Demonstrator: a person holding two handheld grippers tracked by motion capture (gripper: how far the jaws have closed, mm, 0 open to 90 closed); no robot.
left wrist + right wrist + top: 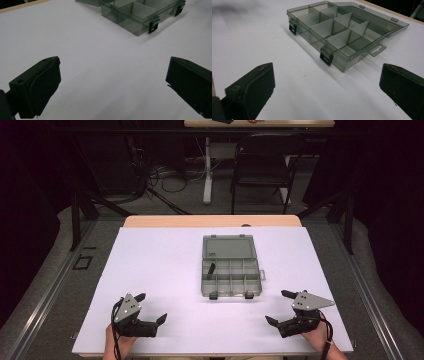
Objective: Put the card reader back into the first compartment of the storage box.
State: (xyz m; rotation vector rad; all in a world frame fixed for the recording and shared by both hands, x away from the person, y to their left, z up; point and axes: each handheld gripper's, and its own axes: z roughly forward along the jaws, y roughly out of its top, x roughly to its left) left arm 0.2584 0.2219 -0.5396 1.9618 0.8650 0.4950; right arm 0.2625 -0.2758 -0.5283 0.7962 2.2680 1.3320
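1. High view: your left gripper [152, 307] and right gripper [274, 307] rest near the front edge of the white table [150, 270], jaws spread wide, holding nothing. The organiser box [231, 272] lies between them, farther back, lid folded open, with a small dark piece [210, 269] in a left compartment.
2. Left gripper view: you see the box's [140, 15] corner and two black latches [153, 25], well apart from your open jaws.
3. Right gripper view: here the smoky transparent box [337, 32] shows its dividers, latches and side hang tab [377, 51].
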